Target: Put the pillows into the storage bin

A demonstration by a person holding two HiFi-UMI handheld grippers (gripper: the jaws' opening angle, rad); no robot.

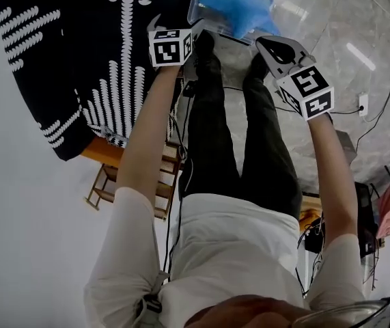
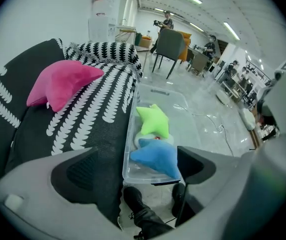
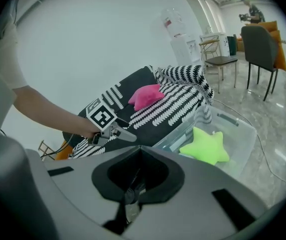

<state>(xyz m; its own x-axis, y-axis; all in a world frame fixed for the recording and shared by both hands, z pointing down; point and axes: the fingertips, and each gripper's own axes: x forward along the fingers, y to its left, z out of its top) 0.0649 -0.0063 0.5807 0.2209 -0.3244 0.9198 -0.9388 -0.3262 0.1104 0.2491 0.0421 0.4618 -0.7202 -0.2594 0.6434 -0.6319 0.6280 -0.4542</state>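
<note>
A clear storage bin stands on the floor beside a black-and-white patterned cover. A blue star pillow lies at the bin's near end, with a green star pillow behind it. A pink pillow rests on the cover. My left gripper is open and empty, above the bin's near edge. In the head view the blue star pillow sits just beyond both grippers. My right gripper is shut on nothing; past it I see the green star pillow and the left gripper.
The person's black boots stand right at the bin's near end. A wooden frame sits below the cover's edge. Cables and a socket lie on the glossy floor to the right. Chairs stand far behind.
</note>
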